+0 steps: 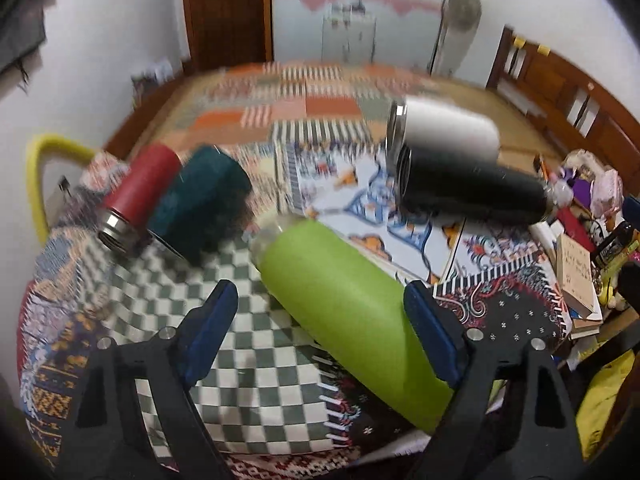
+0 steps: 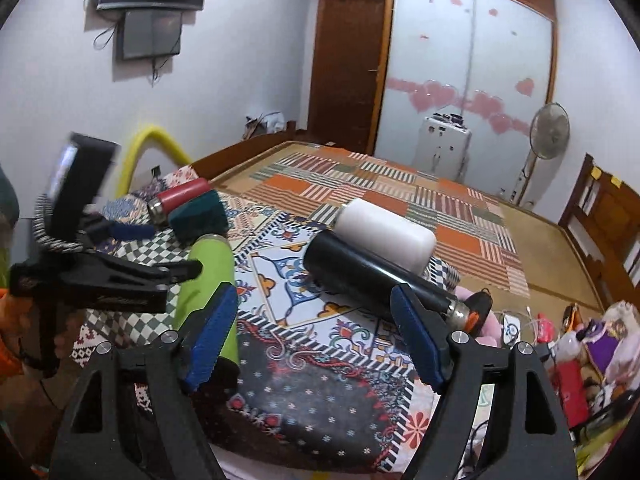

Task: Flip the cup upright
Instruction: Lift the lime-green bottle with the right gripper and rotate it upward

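Lying on its side on the patterned cloth (image 1: 240,360), the green cup (image 1: 344,312) sits between our spread left tongs (image 1: 320,308). Our right tongs (image 2: 316,320), also spread, hover beside it, gripping nothing.

The bed's patterned cloth (image 1: 248,364) is viewed close-up and low from the left wrist. A higher, wider look is given from the right, and the lime bottle (image 1: 352,316) (image 2: 208,276) plus wardrobe (image 2: 468,68) are shared by both.

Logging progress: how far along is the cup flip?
Done: nothing; red cup, teal cup, green cup, white cup and black cup all lie on their sides. In hand: open left gripper straddles the green cup, no squeeze visible. Left: grasp, upend. Right gripper open, idle.
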`<state>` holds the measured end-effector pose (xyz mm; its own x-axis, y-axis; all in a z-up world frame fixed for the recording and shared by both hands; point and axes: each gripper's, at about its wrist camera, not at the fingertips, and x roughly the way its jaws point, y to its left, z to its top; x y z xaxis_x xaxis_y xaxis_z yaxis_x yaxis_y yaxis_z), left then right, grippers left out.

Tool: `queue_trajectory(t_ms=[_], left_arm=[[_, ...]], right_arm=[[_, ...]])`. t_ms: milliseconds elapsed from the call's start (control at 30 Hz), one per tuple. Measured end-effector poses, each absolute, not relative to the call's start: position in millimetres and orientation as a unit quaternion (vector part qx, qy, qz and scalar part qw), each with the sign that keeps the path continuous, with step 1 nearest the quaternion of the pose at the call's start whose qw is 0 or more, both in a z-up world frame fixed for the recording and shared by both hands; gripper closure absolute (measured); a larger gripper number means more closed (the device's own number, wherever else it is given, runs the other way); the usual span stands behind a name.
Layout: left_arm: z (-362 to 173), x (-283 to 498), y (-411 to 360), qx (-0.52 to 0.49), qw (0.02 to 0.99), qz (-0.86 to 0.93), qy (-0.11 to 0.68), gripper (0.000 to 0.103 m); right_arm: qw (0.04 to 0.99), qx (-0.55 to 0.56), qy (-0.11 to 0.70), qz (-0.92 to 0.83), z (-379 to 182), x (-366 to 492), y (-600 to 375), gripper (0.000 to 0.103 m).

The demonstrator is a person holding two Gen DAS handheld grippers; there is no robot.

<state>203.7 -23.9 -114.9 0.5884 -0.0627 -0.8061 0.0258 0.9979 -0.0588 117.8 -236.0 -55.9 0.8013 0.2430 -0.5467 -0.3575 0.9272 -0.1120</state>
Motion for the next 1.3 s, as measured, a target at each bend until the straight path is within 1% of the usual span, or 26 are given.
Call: queue_trajectory(t_ms=[167,233,333,533,767,833,933,1067,1200,1300], left_arm=[[-129.0,226.7,-28.6,-0.047,0.863,-0.032,0.503,0.016],[-137.5,233.8,-27.0,-0.069,0.85,-0.029,0.521,0.012],[-140.0,240.4,-30.3,-0.067,0.845,-0.022,0.53,0.011],[-151.0,254.5,-29.2,-0.086,0.83,-0.026,0.55,0.005],[-164.3,273.3,-32.7,-0.107,0.815,-0.048,0.568,0.006],[-170.1,279.0,-34.3,-0.117,0.807,-0.053,0.577,0.012],[-168.3,285.4,-41.6,-0.094,0.814,-0.052,0.571,0.02],[-166.6,287.4,-41.7,-0.085,0.817,-0.064,0.567,0.027],[-160.6,280.8,-28.8,-0.1,0.816,-0.065,0.565,0.038],[-147.3,271.8,-22.4,-0.083,0.83,-0.059,0.548,0.04]], right_arm=[[0.947,-0.098,0.267,0.152,-67.7,120.7,-246.3,0.027],[0.948,-0.097,0.264,0.151,-71.1,121.9,-248.9,0.027],[0.948,-0.09,0.263,0.155,-73.7,123.3,-253.8,0.027],[0.947,-0.079,0.264,0.164,-79.7,126.3,-258.4,0.027],[0.946,-0.067,0.267,0.17,-82.4,128.4,-262.4,0.027],[0.946,-0.061,0.267,0.173,-82.4,126.5,-264.0,0.027],[0.946,-0.06,0.266,0.173,-82.0,124.5,-264.8,0.027],[0.947,-0.058,0.263,0.174,-80.3,123.8,-266.7,0.027],[0.948,-0.061,0.259,0.173,-79.1,123.3,-267.2,0.027],[0.948,-0.059,0.257,0.176,-76.9,122.6,-267.4,0.027]])
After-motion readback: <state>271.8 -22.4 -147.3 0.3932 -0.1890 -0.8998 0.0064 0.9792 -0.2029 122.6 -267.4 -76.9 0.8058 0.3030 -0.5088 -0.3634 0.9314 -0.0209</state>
